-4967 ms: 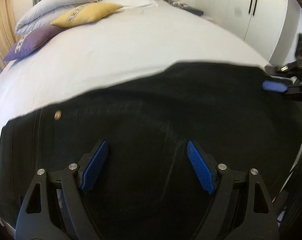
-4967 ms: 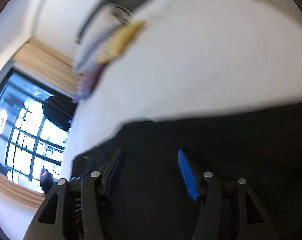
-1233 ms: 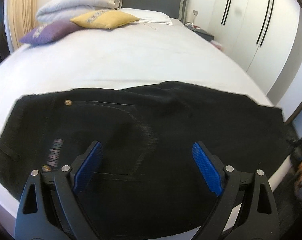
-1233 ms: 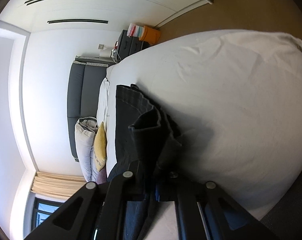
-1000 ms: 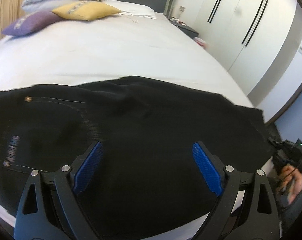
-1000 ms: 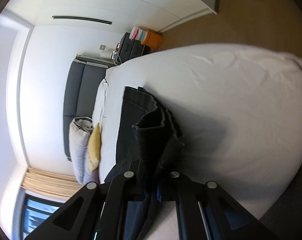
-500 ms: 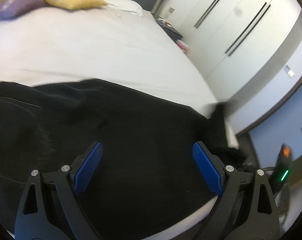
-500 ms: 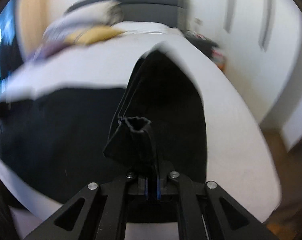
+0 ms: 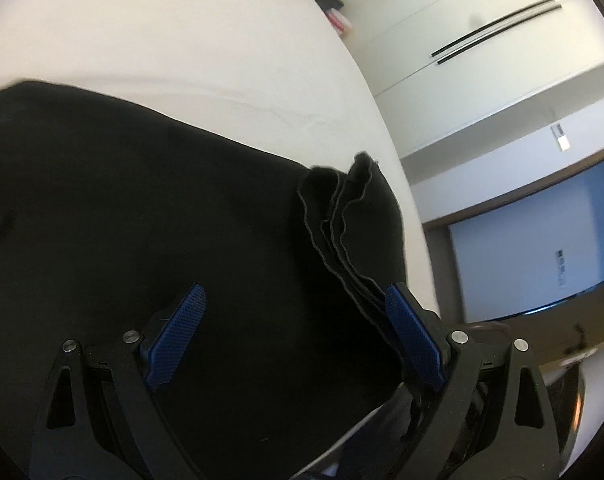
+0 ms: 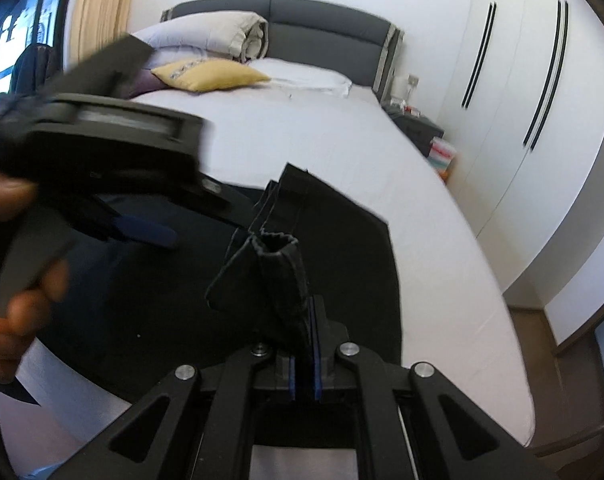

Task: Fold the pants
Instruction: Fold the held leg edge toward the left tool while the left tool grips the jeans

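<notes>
Black pants (image 9: pixel 142 208) lie spread across the white bed (image 9: pixel 182 40). Their leg ends are bunched and lifted at the right (image 9: pixel 342 208). My right gripper (image 10: pixel 304 344) is shut on that bunched hem (image 10: pixel 276 264) and holds it above the bed. My left gripper (image 9: pixel 294 328) is open, its blue pads over the pants just left of the lifted hem, holding nothing. It also shows in the right wrist view (image 10: pixel 142 232), close to the hem, with the hand holding it at the left edge.
Pillows (image 10: pixel 206 40) and a yellow cushion (image 10: pixel 210 74) lie by the grey headboard (image 10: pixel 330 28). White wardrobe doors (image 10: pixel 542 100) line the right wall. A nightstand (image 10: pixel 418 128) stands beside the bed. The bed's near edge drops to the floor (image 10: pixel 562 380).
My left gripper has swung right along the pants to the leg ends. My right gripper has kept its grip on the hem and lifted it up beside the left gripper.
</notes>
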### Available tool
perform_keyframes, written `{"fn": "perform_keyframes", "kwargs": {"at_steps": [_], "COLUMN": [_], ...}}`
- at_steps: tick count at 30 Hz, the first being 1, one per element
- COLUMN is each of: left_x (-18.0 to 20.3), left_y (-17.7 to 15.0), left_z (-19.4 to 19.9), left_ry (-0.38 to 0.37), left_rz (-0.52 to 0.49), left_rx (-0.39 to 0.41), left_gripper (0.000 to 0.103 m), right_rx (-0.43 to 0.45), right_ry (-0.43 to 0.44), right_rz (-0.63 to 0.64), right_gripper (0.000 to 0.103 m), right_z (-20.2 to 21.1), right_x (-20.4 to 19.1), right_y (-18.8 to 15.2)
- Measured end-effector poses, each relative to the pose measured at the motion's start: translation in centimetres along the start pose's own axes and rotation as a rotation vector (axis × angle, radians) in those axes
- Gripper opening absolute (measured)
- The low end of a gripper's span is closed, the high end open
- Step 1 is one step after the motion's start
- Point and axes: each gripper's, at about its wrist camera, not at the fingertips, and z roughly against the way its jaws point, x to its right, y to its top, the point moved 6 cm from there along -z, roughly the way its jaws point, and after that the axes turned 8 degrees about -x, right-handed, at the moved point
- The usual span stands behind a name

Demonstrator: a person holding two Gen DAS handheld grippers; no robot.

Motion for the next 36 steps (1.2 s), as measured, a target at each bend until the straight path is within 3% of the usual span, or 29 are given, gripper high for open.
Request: {"fn": "perform_keyframes", "kwargs": {"at_steps": [2, 9, 14, 17, 22, 23, 24, 28, 30, 36], "left_x": [0.5, 2.6, 1.4, 0.2, 0.9, 1.0, 1.1, 1.8, 1.6, -0.2], "left_y": [0.3, 1.1, 0.6, 0.6, 0.3, 0.3, 0.1, -0.6, -0.8, -0.4], "left_z": [-0.2, -0.7, 0.4, 0.5, 0.3, 0.4, 0.4, 1.0, 2.4, 7.4], "left_ry": [-0.064, -0.097, -0.194, -0.177, -0.218, -0.215, -0.213, -0.193, -0.190, -0.164], "left_rz": [0.029, 0.009, 0.097, 0.101, 0.087, 0.080, 0.070, 0.018, 0.000, -0.028], "left_rx": [-0.021, -0.067, -0.058, -0.061, -0.078, -0.080, -0.096, -0.123, -0.103, -0.028], "left_gripper": [0.092, 0.092, 0.092, 0.092, 0.089, 0.073, 0.046, 0.013, 0.007, 0.006], "right_rx": [0.012, 0.024, 0.063, 0.071, 0.076, 0.077, 0.077, 0.085, 0.094, 0.135], "right_ry": [-0.014, -0.060, -0.121, -0.139, -0.146, -0.145, -0.145, -0.140, -0.133, -0.081], "right_rz": [0.023, 0.102, 0.161, 0.191, 0.225, 0.228, 0.233, 0.251, 0.264, 0.331], "right_gripper": [0.006, 0.006, 0.006, 0.006, 0.006, 0.006, 0.006, 0.006, 0.006, 0.006], "right_z": [0.3, 0.3, 1.1, 1.3, 1.3, 1.3, 1.3, 1.7, 2.1, 3.2], "right_x": [-0.3, -1.6, -2.6, -3.4, -3.3, -3.4, -3.4, -3.7, -4.4, -7.7], "right_y": [0.0, -0.7, -0.6, -1.0, -0.8, -0.7, -0.7, -0.8, -0.8, 0.2]}}
